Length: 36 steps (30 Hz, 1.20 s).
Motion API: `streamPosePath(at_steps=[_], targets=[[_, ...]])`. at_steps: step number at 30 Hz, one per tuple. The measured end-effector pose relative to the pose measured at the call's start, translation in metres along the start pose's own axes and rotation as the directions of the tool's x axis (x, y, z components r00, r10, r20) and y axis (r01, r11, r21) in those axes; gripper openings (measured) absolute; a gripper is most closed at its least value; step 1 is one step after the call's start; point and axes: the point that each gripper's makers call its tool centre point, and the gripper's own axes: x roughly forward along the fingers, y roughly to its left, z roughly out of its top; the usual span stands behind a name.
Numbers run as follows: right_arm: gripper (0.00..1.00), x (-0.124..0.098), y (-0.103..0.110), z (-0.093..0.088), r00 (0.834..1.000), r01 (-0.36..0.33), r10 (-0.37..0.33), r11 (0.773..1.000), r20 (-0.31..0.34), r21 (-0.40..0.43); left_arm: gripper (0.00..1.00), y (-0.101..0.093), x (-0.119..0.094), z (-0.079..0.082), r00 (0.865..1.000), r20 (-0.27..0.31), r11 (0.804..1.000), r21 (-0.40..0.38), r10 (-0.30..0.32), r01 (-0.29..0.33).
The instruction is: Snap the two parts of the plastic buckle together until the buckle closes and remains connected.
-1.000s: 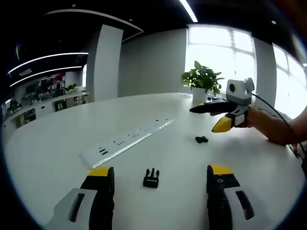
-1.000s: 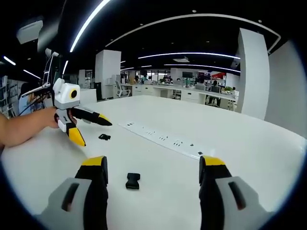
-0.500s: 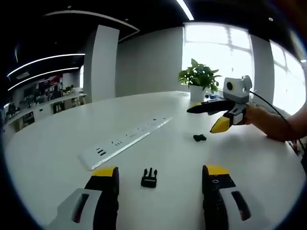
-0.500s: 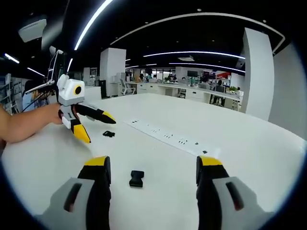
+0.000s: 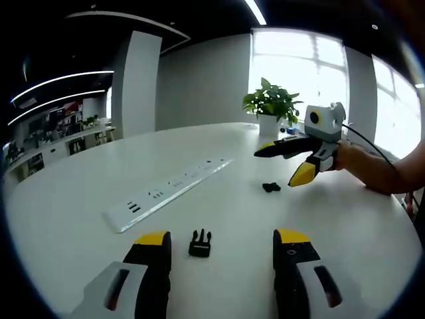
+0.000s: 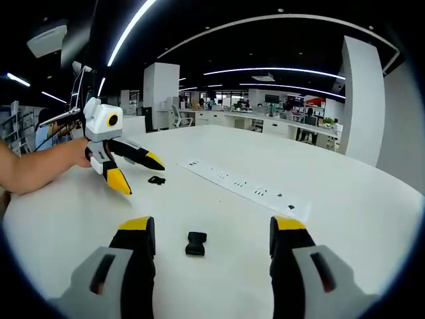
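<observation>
Your left hand-held gripper (image 5: 221, 244) and right hand-held gripper (image 6: 209, 234) both gape wide, empty, each framing a buckle piece (image 5: 200, 243) on the tabletop (image 5: 80, 199).

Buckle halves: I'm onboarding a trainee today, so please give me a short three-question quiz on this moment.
1. True or false: the pronged buckle half is already snapped into the socket half.
2. The left tongs are: A open; B shut on a buckle half; C shut on nothing.
3. Short answer: the socket half lies on the table ahead of which tongs, between their jaws?

Key: 1 false; 2 A; 3 the right tongs.
</observation>
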Motion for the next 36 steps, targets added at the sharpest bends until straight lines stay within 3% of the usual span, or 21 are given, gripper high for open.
streamPosePath(at_steps=[19, 28, 36], targets=[[0.53, 0.002, 0.014, -0.011, 0.996, -0.070, 0.069, 0.997, -0.055, -0.024, 0.53, 0.004, -0.002, 0.001, 1.000, 0.004, 0.999, -0.030, 0.016, -0.016], [0.41, 0.001, 0.015, -0.015, 0.994, -0.079, 0.077, 0.997, -0.079, -0.026, 0.48, 0.007, -0.001, 0.000, 1.000, -0.003, 0.999, -0.038, 0.027, -0.028], [0.37, 0.001, 0.015, -0.016, 0.993, -0.086, 0.084, 0.996, -0.085, -0.019, 0.45, 0.008, -0.001, 0.000, 1.000, -0.004, 0.999, -0.043, 0.031, -0.031]])
